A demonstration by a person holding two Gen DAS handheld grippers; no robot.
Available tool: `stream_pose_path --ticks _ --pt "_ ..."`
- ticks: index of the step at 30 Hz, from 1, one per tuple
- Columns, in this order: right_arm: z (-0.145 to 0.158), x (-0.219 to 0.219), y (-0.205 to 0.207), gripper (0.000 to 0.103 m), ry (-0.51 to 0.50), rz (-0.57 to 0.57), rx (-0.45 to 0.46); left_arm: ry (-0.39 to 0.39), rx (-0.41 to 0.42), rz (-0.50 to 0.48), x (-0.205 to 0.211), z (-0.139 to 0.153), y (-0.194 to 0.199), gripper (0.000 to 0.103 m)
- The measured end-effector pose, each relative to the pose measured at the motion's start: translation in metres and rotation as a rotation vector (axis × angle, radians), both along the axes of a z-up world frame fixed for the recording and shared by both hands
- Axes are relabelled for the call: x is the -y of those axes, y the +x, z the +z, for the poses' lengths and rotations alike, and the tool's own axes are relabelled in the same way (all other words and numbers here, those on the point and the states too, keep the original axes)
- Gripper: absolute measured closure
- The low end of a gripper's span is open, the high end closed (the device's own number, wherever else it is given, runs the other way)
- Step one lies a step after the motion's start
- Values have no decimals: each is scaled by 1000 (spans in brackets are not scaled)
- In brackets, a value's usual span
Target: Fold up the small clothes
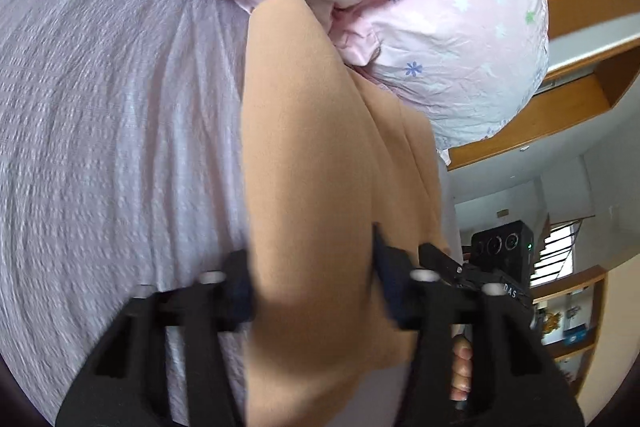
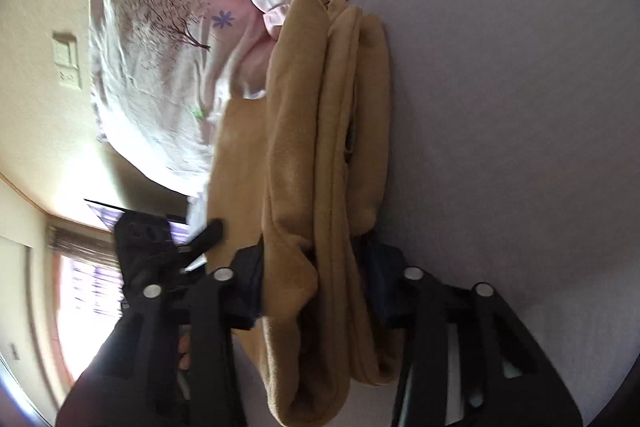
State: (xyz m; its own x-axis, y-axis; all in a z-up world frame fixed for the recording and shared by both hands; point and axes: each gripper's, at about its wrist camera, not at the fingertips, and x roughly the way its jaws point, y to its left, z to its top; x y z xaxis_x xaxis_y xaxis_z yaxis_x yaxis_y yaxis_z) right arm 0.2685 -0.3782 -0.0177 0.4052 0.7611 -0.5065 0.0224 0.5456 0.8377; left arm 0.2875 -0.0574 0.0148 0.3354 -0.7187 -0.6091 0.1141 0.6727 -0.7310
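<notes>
Right wrist: my right gripper [image 2: 316, 291] clamps the bunched tan garment [image 2: 320, 131] above the bed [image 2: 500, 107]; left gripper [image 1: 312, 291] pinches its edge. Soft, limp fleece; I'd grip hems.

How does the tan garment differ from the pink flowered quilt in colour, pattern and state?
The tan garment is one plain colour, while the pink flowered quilt is pale with blue and green flowers and a tree print. The garment is gathered in long folds and clamped by the right gripper and the left gripper; no gripper touches the quilt, which is heaped at the far end. Both are soft cloth on the lilac sheet.
</notes>
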Motion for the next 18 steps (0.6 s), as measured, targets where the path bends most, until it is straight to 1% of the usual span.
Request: stream_pose_path --ticks 1,3,5,6,7,8,9,10,11,12,13,14,16,18 --pt "6 -7 -1 66 3 14 25 -18 7 -6 -6 2 -1 67" --pt "15 -23 -4 67 16 57 59 -17 48 -4 -26 13 -9 68" --pt "23 -47 -7 67 5 115 88 -28 88 19 -51 24 -31 68" --pt "20 -64 -10 66 -27 165 87 -24 101 29 -63 27 -43 68" --pt "17 -73 -10 61 -65 193 70 2 99 41 -73 26 -53 66" --pt "13 -83 -10 54 -134 213 43 39 84 47 -80 23 -61 64" --pt "13 -87 -10 51 -182 213 36 62 66 44 -86 18 -67 63" --pt "20 -86 -9 46 -207 188 55 66 64 53 -94 17 -75 62" --pt "27 -83 -7 44 -219 157 80 77 80 66 -97 20 -80 62" --pt "38 -77 -4 42 -234 113 117 108 116 78 -100 29 -86 62" --pt "49 -74 1 36 -242 73 148 128 155 86 -100 37 -92 62" --pt "60 -72 8 34 -248 35 180 142 207 94 -100 48 -98 62" --pt "69 -78 27 34 -260 16 201 151 302 73 -88 68 -109 62" --pt "67 -82 45 37 -280 21 182 157 338 24 -74 74 -114 62"
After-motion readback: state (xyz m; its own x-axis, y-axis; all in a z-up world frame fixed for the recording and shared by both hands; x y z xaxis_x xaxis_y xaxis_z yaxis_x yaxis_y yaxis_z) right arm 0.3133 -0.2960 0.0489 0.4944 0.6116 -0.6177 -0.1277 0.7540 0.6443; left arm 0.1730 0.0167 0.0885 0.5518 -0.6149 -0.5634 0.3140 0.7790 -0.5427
